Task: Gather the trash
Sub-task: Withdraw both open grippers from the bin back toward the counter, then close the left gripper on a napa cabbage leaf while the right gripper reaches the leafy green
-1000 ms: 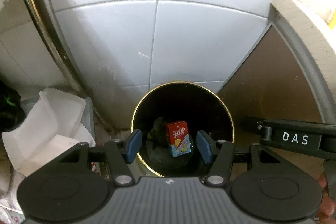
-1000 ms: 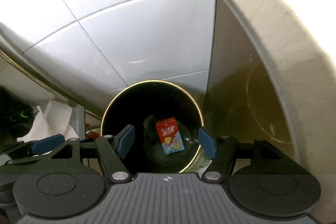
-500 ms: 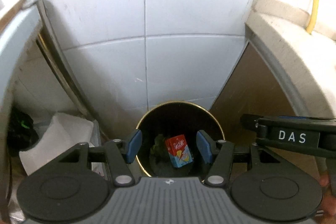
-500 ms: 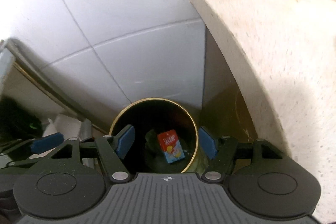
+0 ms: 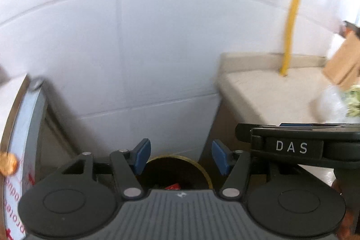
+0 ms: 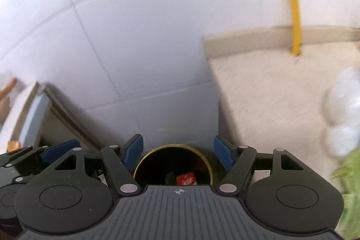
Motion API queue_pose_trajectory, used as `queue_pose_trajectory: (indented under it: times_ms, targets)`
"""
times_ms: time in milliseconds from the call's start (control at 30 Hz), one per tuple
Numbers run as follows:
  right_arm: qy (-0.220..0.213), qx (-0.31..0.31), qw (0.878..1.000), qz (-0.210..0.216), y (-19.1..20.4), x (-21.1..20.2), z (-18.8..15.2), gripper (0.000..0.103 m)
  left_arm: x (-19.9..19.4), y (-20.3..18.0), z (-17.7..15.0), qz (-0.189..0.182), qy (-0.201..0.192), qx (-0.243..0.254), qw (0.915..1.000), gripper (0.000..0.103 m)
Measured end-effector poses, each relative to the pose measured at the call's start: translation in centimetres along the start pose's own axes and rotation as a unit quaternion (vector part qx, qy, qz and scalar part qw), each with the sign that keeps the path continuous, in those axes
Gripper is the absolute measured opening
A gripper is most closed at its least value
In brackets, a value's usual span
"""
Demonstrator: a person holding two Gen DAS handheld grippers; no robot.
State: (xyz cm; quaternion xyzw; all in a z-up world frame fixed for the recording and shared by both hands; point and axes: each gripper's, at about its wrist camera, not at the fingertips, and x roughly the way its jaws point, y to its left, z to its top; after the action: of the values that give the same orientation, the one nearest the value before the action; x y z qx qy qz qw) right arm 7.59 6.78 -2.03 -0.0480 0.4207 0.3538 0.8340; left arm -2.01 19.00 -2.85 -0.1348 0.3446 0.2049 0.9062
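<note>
A black bin with a gold rim (image 5: 203, 169) (image 6: 175, 146) stands on the floor in the corner below both grippers. A red drink carton (image 5: 172, 186) (image 6: 185, 179) lies inside it, half hidden by the gripper bodies. My left gripper (image 5: 181, 154) hangs high above the bin, its jaws opening with nothing between them. My right gripper (image 6: 178, 151) is also open and empty above the bin. The right gripper's side, marked DAS (image 5: 291, 146), shows close at the right of the left wrist view. One blue pad of the left gripper (image 6: 58, 150) shows at the left of the right wrist view.
A white tiled wall (image 5: 135, 48) rises behind the bin. To the right is a beige counter (image 5: 270, 91) (image 6: 270, 93) with a yellow pipe (image 5: 292, 15), a brown paper bag (image 5: 344, 64) and a clear bag of greens (image 6: 344, 109). A grey-edged appliance (image 5: 29, 127) stands at the left.
Both grippers have risen and tipped upward. The bin and carton slid to the bottom of both views. The counter top, pipe and bags came into sight.
</note>
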Motion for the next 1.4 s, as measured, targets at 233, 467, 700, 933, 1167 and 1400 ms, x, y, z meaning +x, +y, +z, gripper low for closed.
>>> queue_pose_trajectory:
  times_ms: [233,467,700,933,1167,1400]
  targets:
    - [-0.038,0.037,0.998,-0.033,-4.1,-4.4,0.2,0.077,-0.9,-4.7,1.2,-0.067,-0.016,0.04,0.9968,0.056]
    - [-0.057,0.089,0.991,-0.084,-9.4,-8.4,-1.2,0.077,-1.0,-10.8,1.5,-0.14,-0.008,0.094,0.9856,0.057]
    - [-0.056,0.135,0.98,-0.137,-14.1,-10.4,-3.5,0.077,-0.4,-16.4,0.4,-0.207,0.025,0.138,0.9681,0.057]
    - [-0.058,0.18,0.963,-0.191,-19.0,-13.4,-5.8,0.077,0.1,-20.7,-1.1,-0.252,0.053,0.175,0.9503,0.058]
    - [-0.06,0.201,0.954,-0.212,-21.7,-14.2,-6.9,0.078,1.9,-25.1,-1.3,-0.277,0.074,0.196,0.9377,0.061]
    - [-0.057,0.218,0.951,-0.213,-24.2,-14.8,-7.8,0.078,4.9,-27.4,-2.4,-0.242,0.098,0.188,0.9468,0.047]
